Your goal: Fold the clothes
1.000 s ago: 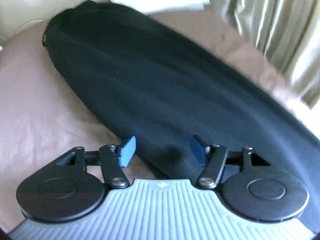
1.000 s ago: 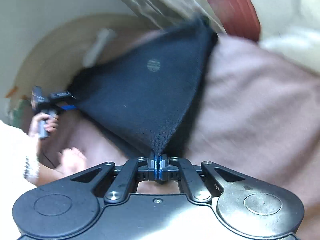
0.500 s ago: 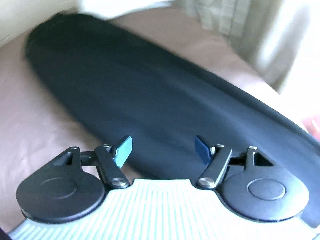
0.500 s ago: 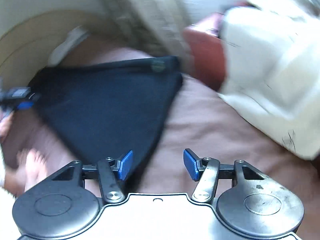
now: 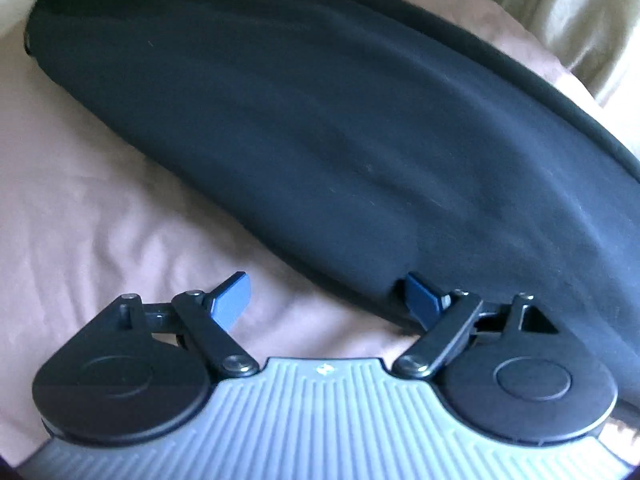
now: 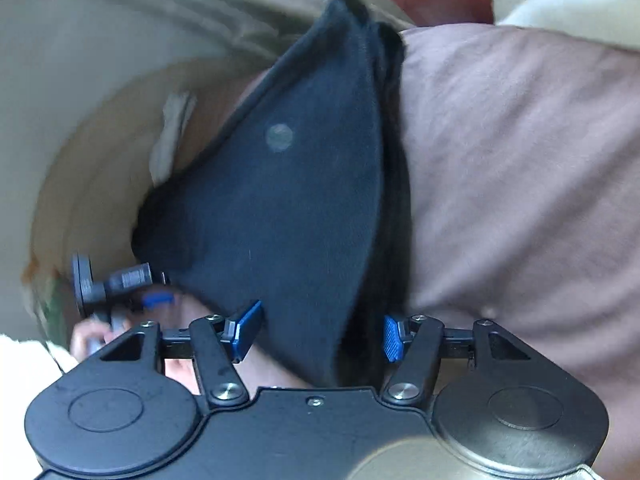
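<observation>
Garment Lying Folded on Pink Bedsheet, Both Grippers Spread Wide

Bedsheet (image 5: 80,184), pinkish-brown and lightly wrinkled, filling the lower left of the left wrist view and the whole right side of the right wrist view. Lying across it, a dark navy garment (image 5: 320,128), doubled into a long band, running from upper left to far right. Showing a small round grey mark (image 6: 279,137) on the upper layer in the right wrist view. Hanging beyond the bed, pale curtain (image 5: 572,12) at upper right. Hovering at the garment's near edge, left gripper (image 5: 330,300), blue pads far apart, the right-hand pad touching or just over the cloth, nothing clamped. Straddling a corner of the garment, right gripper (image 6: 320,332), pads also splayed, cloth passing between them unpinched. Lying near the wall, a small white cloth (image 6: 172,136), blurred.
</observation>
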A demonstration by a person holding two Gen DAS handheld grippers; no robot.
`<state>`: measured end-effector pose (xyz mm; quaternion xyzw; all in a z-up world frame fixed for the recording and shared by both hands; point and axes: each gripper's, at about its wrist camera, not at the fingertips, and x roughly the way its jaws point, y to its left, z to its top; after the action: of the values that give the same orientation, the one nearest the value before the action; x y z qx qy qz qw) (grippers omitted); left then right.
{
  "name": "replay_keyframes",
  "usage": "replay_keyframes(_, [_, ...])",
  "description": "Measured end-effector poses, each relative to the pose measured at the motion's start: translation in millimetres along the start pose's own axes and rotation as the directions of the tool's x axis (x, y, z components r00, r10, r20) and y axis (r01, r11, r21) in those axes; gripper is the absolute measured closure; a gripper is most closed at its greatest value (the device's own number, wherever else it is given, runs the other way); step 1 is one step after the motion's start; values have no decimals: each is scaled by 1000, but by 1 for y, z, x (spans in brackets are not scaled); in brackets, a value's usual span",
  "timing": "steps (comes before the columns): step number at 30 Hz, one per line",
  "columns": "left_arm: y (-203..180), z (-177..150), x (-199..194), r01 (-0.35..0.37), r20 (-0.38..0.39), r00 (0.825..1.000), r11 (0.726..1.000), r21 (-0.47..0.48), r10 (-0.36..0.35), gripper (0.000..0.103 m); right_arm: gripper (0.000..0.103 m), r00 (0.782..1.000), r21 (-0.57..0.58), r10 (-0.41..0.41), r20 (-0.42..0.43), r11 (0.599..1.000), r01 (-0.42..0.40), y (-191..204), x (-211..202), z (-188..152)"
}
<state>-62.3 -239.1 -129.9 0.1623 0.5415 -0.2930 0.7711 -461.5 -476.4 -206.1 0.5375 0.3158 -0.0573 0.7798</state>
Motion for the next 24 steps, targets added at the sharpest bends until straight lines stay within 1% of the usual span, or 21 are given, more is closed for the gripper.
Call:
replay_keyframes(1, [2, 1, -4, 6, 16, 1000, 1000, -6, -6, 20, 39, 999, 35, 19, 28, 999, -20, -1, 5, 2])
replay_keyframes(2, [3, 1, -8, 10, 33, 999, 1000, -11, -9, 20, 63, 999, 36, 10, 50, 999, -11, 2, 8, 3])
replay_keyframes(3, [4, 1, -13, 11, 52, 999, 1000, -15, -10, 20, 91, 997, 4, -31, 71, 1000, 31, 9, 13, 3])
replay_keyframes(4, [2, 1, -17, 4, 69, 998, 1000, -17, -3, 20, 91, 992, -47, -86, 97, 995, 91, 20, 17, 1])
replay_keyframes(6, [-7, 1, -23, -45, 83, 996, 999, -7, 45, 20, 91, 982, -128, -122, 143, 982, 140, 43, 21, -3])
replay_keyframes(7, [-8, 1, -26, -59, 91, 994, 998, 2, 58, 20, 91, 980, -161, -123, 156, 976, 148, 56, 21, -2])
replay_keyframes(9, [-13, -4, -34, -70, 113, 991, 997, 16, 67, 20, 91, 978, -206, -96, 184, 969, 134, 84, 22, 5])
replay_keyframes(11, [-10, -3, -46, -55, 144, 988, 998, 16, 52, 20, 91, 976, -269, -51, 211, 957, 108, 115, 21, 15])
replay_keyframes(12, [-7, 0, -53, -40, 159, 987, 999, 14, 37, 20, 91, 975, -314, -34, 220, 944, 104, 134, 23, 21])
replay_keyframes(15, [1, 4, -75, 5, 212, 977, 1000, 17, -8, 20, 91, 973, -451, -1, 229, 886, 107, 198, 38, 38])
replay_keyframes(18, [13, 11, -93, 30, 264, 964, 1000, 8, -31, 20, 91, 978, -591, 64, 201, 804, 69, 267, 67, 58])
replay_keyframes(19, [21, 13, -98, 36, 278, 960, 999, -9, -32, 20, 91, 980, -629, 74, 182, 775, 59, 288, 74, 66])
replay_keyframes(20, [30, 15, -101, 41, 285, 958, 998, -39, -28, 20, 91, 985, -662, 68, 161, 747, 57, 310, 90, 70])
replay_keyframes(22, [56, 17, -103, 53, 283, 959, 990, -130, -14, 20, 91, 992, -724, 51, 112, 689, 46, 357, 126, 78])
replay_keyframes(24, [83, 15, -103, 93, 280, 960, 970, -226, -27, 20, 91, 998, -766, 40, 48, 643, 11, 398, 166, 80])
